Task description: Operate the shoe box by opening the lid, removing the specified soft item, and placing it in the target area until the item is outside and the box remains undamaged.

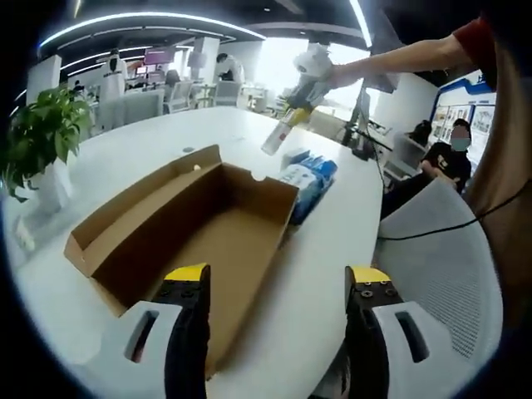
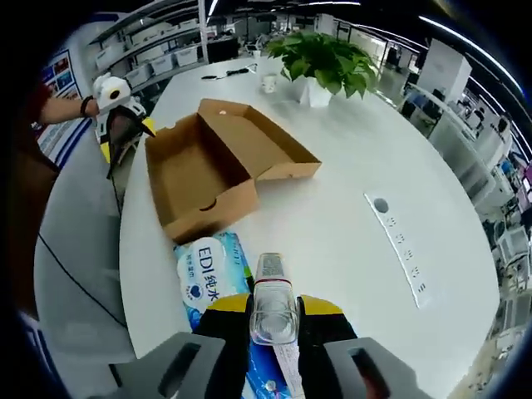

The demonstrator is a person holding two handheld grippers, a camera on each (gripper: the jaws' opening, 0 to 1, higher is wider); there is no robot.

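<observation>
Above the counter (image 2: 349, 191), the right tool (image 2: 273, 320) is clamped on a clear bottle (image 2: 272, 307). Blue tissue pack (image 2: 208, 270) lies just below it, beside the open shoe box (image 2: 199, 170). Left tool (image 1: 274, 287) hangs released.

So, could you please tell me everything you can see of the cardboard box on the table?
The cardboard box is a plain brown shoe box, lying open and empty on the white table. Its hinged lid is folded flat back, inner face up. It looks like corrugated card, with no damage showing. A blue and white pack of tissues lies right against one short end. The left gripper hovers open over the opposite end, not touching it.
</observation>
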